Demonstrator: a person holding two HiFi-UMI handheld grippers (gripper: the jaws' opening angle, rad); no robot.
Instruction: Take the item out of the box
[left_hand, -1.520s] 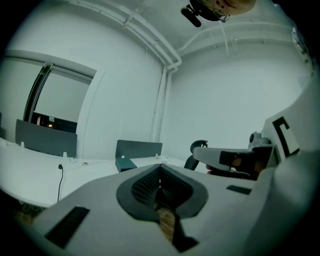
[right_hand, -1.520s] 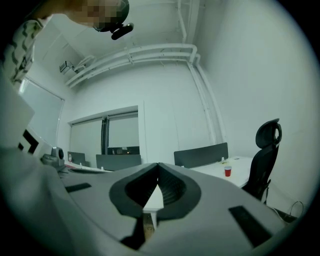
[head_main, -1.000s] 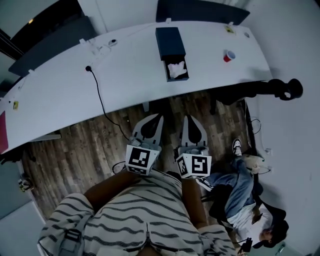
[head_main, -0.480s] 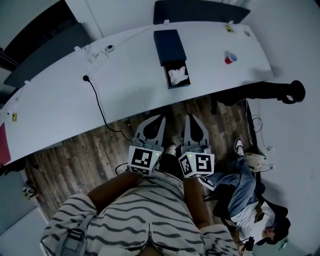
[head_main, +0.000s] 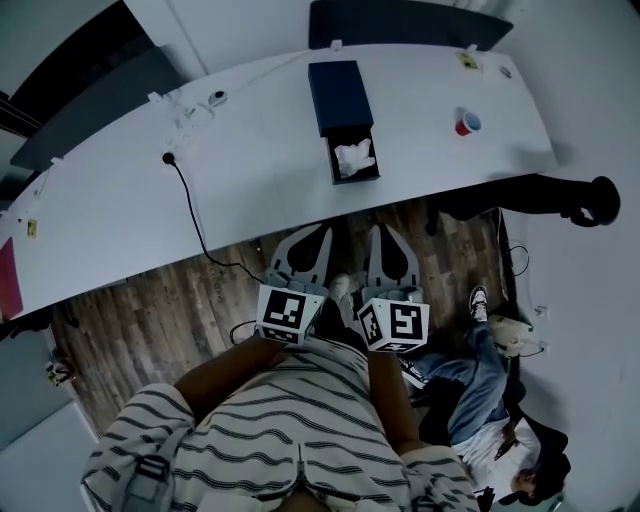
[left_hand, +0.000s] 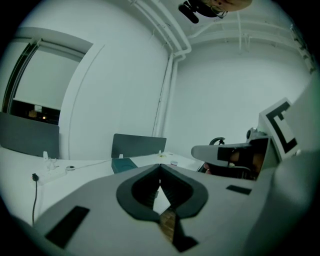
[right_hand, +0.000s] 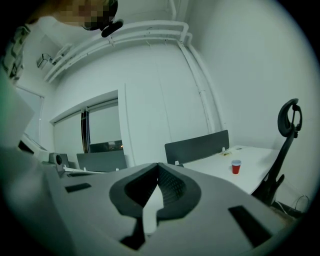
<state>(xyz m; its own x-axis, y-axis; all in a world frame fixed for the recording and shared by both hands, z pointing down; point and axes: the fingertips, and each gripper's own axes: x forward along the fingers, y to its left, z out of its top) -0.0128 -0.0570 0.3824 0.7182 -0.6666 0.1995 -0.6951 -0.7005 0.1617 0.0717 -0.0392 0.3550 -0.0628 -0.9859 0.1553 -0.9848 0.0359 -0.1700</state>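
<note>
Item (head_main: 354, 157) retrieval is not yet under way. Nearest the camera, a person in a striped shirt (head_main: 280, 430) holds both tools low over the wooden floor (head_main: 150, 310), short of the table (head_main: 120, 200). The left hand-held gripper (head_main: 321, 232) has its jaws pressed together with nothing between them, and the right hand-held gripper (head_main: 379, 231) is likewise closed and empty. A second person (head_main: 490, 410) sits off to the right.

On the table, a black cable (head_main: 190, 215) trails over the near edge at left. Further in stands the dark blue box (head_main: 340, 95), its open end turned toward the person. The white, crumpled-looking item lies inside that open end, close to the table's near edge. A red cup (head_main: 467, 123) stands well apart to the right.

Risks from here are judgement only. Both pairs of jaws must part before any grasp, and a closed tip would merely push the item deeper. The box looks light and sits near the edge, so a one-sided tug could drag it off the table unless the other hand-held gripper steadies it. A soft item may also snag or slip from a shallow pinch.
</note>
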